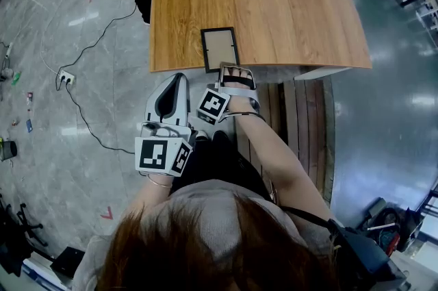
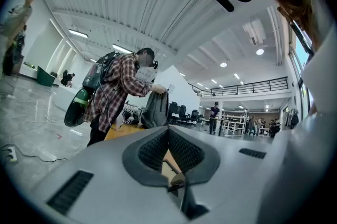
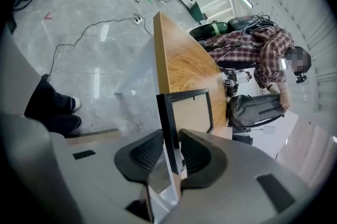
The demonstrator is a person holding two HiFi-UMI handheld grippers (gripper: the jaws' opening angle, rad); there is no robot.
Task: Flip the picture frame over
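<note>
At the desk's (image 1: pixel 274 2) near edge, a dark frame (image 1: pixel 219 48) lies with its pale panel up, its closest side reaching the rim. The right gripper (image 1: pixel 230 69) angles down onto that side, its fingers (image 3: pixel 145 152) pinching the frame's bar edge-on between the ribbed pads. The left gripper (image 1: pixel 181 77) hangs off the desk just beside it, over the floor, fingers pressed together at the tips on nothing. The grip looks made, but the flip is not yet done: the frame appears close to flat on the wood, and whether its near side is clear of the surface cannot be told. Lifting, turning it over and setting it down all seem left.
</note>
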